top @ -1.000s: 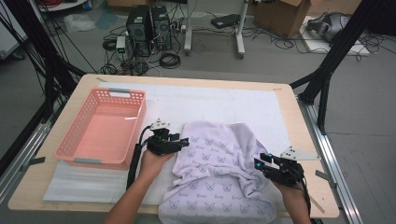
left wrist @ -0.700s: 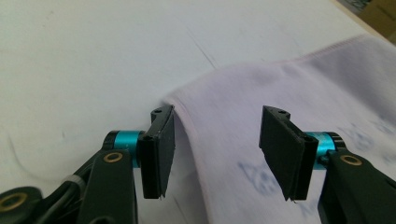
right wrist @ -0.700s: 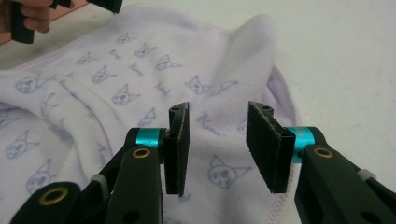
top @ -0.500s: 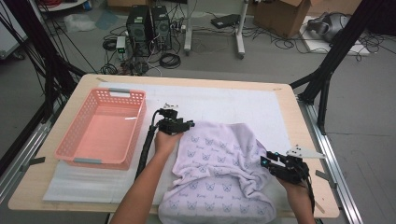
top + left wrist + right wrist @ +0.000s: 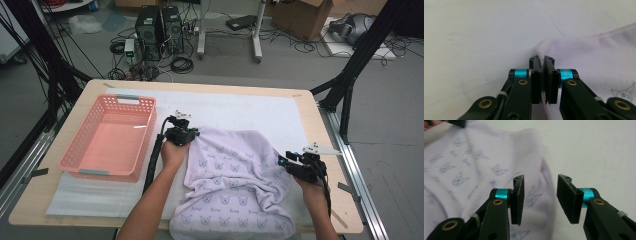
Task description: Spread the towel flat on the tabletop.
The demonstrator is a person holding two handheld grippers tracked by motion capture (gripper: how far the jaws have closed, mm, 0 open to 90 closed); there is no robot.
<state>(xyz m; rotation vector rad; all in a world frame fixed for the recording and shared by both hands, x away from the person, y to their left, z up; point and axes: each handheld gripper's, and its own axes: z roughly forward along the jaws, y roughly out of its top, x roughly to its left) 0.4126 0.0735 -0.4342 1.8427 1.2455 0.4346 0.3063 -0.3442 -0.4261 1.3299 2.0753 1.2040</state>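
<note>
Lilac towel (image 5: 235, 185) with small printed faces lies crumpled at the desk's (image 5: 310, 112) near right part, hanging over the near edge. We see the left hand-held gripper (image 5: 543, 65) pinching the towel's far left corner, having just snapped its jaws together on the hem. Our right hand-held gripper (image 5: 540, 195) hovers at the towel's right edge, jaws apart and just widened, cloth between them but unpressed. Pink basket (image 5: 80, 155) sits at the left edge.

Lighting is even, diffuse and from overhead; shadows are soft and faint. High view is slightly soft, without glare. Both gripper views are bright, nearly washed out on the white mat (image 5: 474, 30), with blurred towel (image 5: 474, 165) backgrounds.
</note>
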